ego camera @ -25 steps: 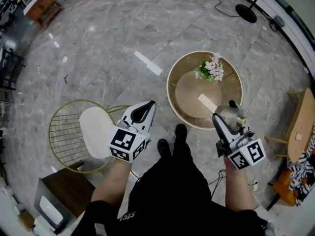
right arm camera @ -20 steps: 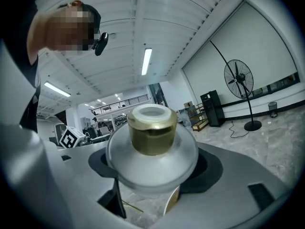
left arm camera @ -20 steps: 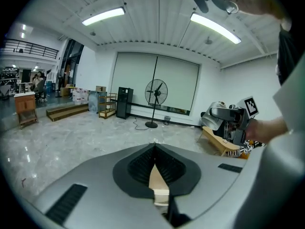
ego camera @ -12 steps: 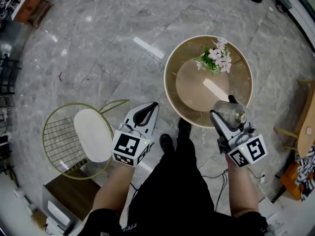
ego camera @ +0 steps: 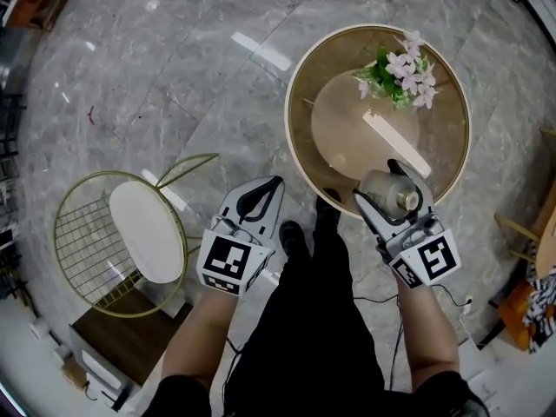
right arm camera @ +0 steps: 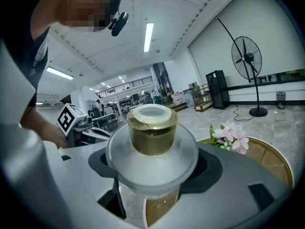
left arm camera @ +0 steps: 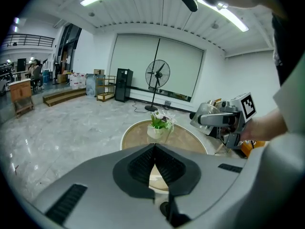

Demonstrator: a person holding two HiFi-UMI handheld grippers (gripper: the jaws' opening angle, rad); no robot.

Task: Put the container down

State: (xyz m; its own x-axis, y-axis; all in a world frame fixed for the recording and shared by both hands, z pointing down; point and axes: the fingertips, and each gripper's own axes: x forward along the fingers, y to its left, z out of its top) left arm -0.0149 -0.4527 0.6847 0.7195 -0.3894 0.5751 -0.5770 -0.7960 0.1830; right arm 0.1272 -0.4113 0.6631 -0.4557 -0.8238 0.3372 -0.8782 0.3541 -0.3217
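Observation:
The container (ego camera: 388, 189) is a clear glass jar with a gold lid, and my right gripper (ego camera: 379, 184) is shut on its body. In the right gripper view the jar (right arm camera: 151, 142) fills the middle, lid toward the camera, with a jaw on each side. It hangs over the near edge of a round gold-rimmed table (ego camera: 290, 111) that carries a pot of pink flowers (ego camera: 401, 63). My left gripper (ego camera: 263, 188) is shut with nothing in it and hovers over the floor left of the table. From the left gripper view the jar (left arm camera: 208, 116) shows in the right gripper.
A gold wire chair with a white seat (ego camera: 143, 233) stands at the left, a wooden box (ego camera: 113, 341) below it. The person's shoes (ego camera: 289, 233) are on the marble floor beside the table. Wooden furniture (ego camera: 546, 233) is at the right edge. A standing fan (left arm camera: 157, 73) is far behind the table.
The table has come closer, and the right gripper with the jar now hangs over its near edge instead of beside it. The left gripper stays shut in about the same place.

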